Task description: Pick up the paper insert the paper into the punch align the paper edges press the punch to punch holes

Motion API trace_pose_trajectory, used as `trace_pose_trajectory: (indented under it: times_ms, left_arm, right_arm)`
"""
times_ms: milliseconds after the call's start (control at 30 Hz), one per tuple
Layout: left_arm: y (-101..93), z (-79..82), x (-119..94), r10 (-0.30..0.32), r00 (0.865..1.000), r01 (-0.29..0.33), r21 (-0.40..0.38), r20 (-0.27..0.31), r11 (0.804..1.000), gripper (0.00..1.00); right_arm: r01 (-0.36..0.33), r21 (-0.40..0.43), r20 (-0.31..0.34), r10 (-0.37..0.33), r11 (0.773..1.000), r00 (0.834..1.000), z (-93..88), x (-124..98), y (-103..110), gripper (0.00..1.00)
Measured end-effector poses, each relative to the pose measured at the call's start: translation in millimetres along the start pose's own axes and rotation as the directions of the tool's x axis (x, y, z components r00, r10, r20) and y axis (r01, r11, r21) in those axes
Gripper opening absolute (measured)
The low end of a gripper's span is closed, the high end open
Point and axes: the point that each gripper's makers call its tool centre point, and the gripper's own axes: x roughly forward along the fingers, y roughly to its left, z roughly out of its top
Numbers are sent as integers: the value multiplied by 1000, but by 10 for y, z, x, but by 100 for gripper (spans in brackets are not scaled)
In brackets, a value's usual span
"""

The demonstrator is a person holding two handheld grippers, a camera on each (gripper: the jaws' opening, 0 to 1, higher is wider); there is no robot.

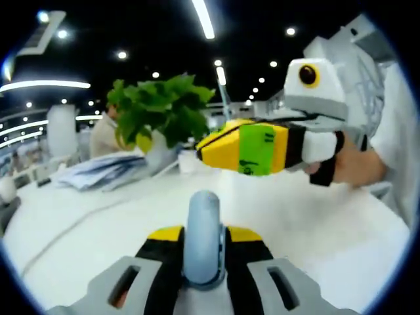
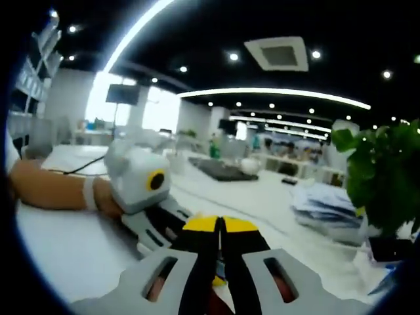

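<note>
My left gripper (image 1: 204,237) is shut on a blue-grey rounded piece (image 1: 204,220) that looks like the punch's lever; it stands upright between the yellow-tipped jaws. My right gripper (image 1: 201,152), yellow with a green band, comes in from the right above the table with its jaws together and nothing in them. In the right gripper view its own jaws (image 2: 221,227) are pressed shut, and the left gripper (image 2: 161,220) lies just below and left of them, held by a person's hand. A loose stack of paper (image 1: 98,170) (image 2: 328,205) lies farther back on the table.
The white table (image 1: 321,226) (image 2: 59,246) stretches under both grippers. A green potted plant (image 1: 161,111) (image 2: 384,177) stands beside the paper stack. A thin cable (image 1: 65,226) runs across the left of the table. More desks and a seated person are behind.
</note>
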Motion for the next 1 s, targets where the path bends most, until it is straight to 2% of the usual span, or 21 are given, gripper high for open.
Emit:
trace_pose_trajectory:
  times_ms: [233, 267, 300, 333, 500, 533, 600, 700, 733, 767, 833, 967, 1000]
  left_arm:
    - [-25, -1, -3, -1, 1000, 1, -1, 0, 1000, 26]
    - [-30, -2, -4, -2, 1000, 2, -1, 0, 1000, 26]
    - [-33, -3, -5, -2, 1000, 2, 0, -1, 1000, 26]
    - [-35, -3, -6, -2, 1000, 2, 2, 0, 1000, 26]
    - [-28, -8, -7, -2, 1000, 2, 3, -1, 1000, 26]
    - [-28, -8, -8, -2, 1000, 2, 3, -1, 1000, 26]
    - [-31, -11, -9, -2, 1000, 2, 4, -2, 1000, 26]
    - [-38, -14, -9, -3, 1000, 3, 7, -3, 1000, 26]
    - [-39, -14, -9, -2, 1000, 2, 7, -3, 1000, 26]
    - [-41, -15, -9, -2, 1000, 2, 7, -3, 1000, 26]
    - [-45, -17, -8, -2, 1000, 2, 8, -4, 1000, 26]
    - [-48, -15, -5, -3, 1000, 3, 9, -3, 1000, 26]
    - [-48, -13, -4, -3, 1000, 3, 10, -3, 1000, 26]
  right_arm:
    - [4, 43, -43, -2, 999, 999, -148, 22, -7, 4]
    - [0, -10, -25, 0, 1000, 1000, -115, 29, -10, 4]
    - [6, 21, -58, -5, 1000, 998, -142, 3, 24, 3]
    - [5, 15, -70, -4, 1000, 998, -157, 25, -3, 3]
    - [8, 15, -96, -7, 1000, 995, -158, 9, 13, 2]
    - [16, 25, -129, -12, 1000, 992, -234, -13, -8, 2]
    - [14, 66, -107, -7, 998, 994, -252, -48, -9, 1]
    - [24, 85, -120, -14, 996, 993, -309, -84, -14, 1]
    - [32, 117, -132, -16, 993, 991, -387, -75, -42, 1]
    - [34, 166, -150, -9, 986, 989, -471, -85, -38, 1]
    - [17, 267, -127, 18, 964, 992, -521, -96, -48, 1]
    - [9, 330, -119, 32, 944, 992, -552, -103, -51, 1]
    - [8, 326, -120, 33, 945, 992, -561, -100, -129, 1]
